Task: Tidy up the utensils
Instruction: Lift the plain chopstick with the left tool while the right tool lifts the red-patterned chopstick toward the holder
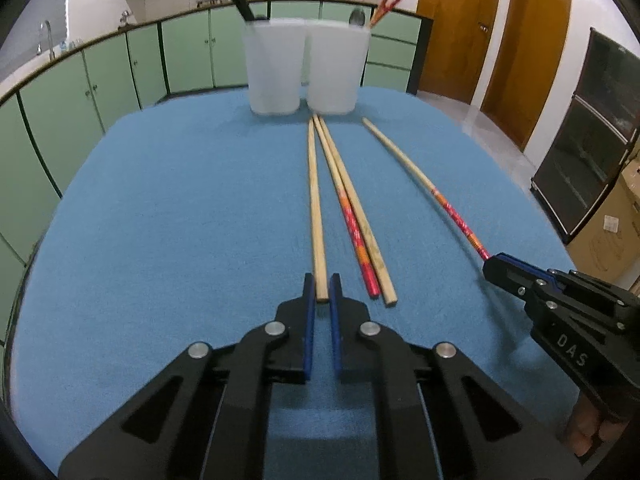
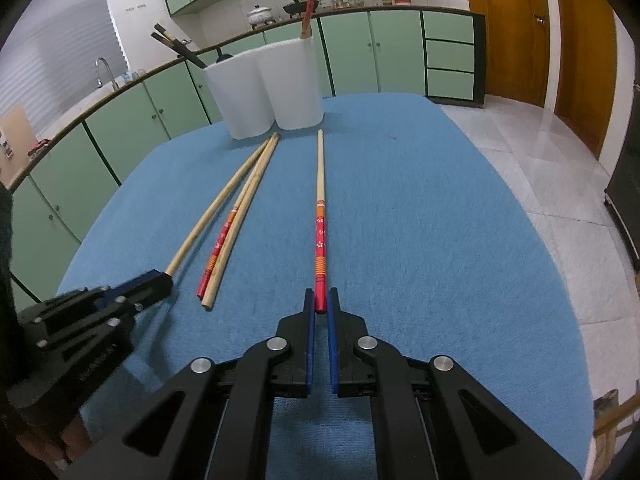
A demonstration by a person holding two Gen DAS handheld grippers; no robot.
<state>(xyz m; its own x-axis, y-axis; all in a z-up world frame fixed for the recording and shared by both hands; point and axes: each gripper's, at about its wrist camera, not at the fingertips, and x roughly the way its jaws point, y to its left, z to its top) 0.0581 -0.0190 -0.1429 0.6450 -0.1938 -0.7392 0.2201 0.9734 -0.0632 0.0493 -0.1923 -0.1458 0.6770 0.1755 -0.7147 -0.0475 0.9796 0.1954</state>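
Left gripper (image 1: pixel 322 288): jaws narrow, clamped on the near end of a plain wooden chopstick (image 1: pixel 314 200). Right gripper (image 2: pixel 321 300): jaws narrow, clamped on the red end of a patterned chopstick (image 2: pixel 320 216). Between the grippers: two loose chopsticks (image 1: pixel 352 216) on blue cloth (image 1: pixel 180 208). Beyond: two white holders (image 1: pixel 304 68).

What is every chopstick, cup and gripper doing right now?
Left gripper: shut on plain chopstick.
Right gripper: shut on red-handled chopstick.
Chopstick pair: lying loose on blue cloth.
Left cup: upright, holds dark chopsticks.
Right cup: upright, holds red chopsticks.
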